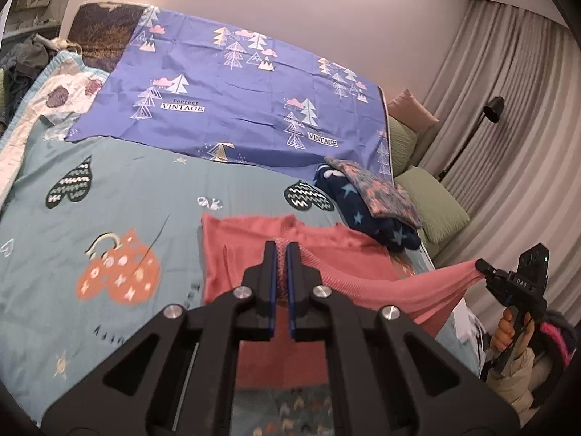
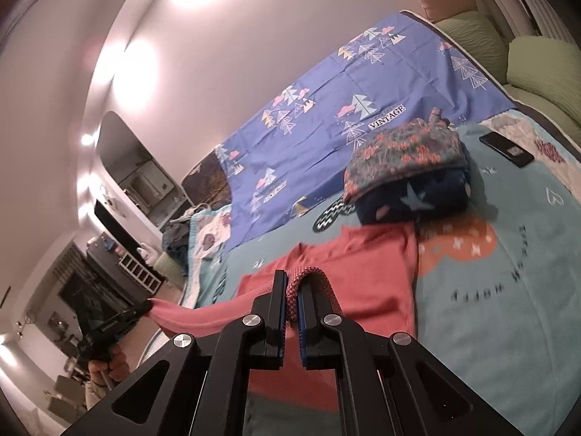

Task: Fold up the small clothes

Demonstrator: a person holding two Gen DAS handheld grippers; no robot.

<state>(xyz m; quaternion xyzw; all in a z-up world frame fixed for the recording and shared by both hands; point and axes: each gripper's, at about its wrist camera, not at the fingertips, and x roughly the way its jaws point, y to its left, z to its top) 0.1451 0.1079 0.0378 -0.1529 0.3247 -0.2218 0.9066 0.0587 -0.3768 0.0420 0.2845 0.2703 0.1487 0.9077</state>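
Matt coral knit garment (image 1: 254, 254); smooth printed cotton bedspread (image 1: 109, 200).

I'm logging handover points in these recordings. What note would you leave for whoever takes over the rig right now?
Left gripper: shut on the pink garment's ribbed edge.
Right gripper: shut on the same edge further along; the hem hangs lifted between them, the far part lies on the teal bedspread.
Done: two folded pieces stacked beyond it.
Left: probably carry the hem forward, lay it down, finish folding, stack.

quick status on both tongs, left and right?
Left tongs: closed on the ribbed edge of the pink garment.
Right tongs: closed on the same garment's ribbed edge, at the other end.
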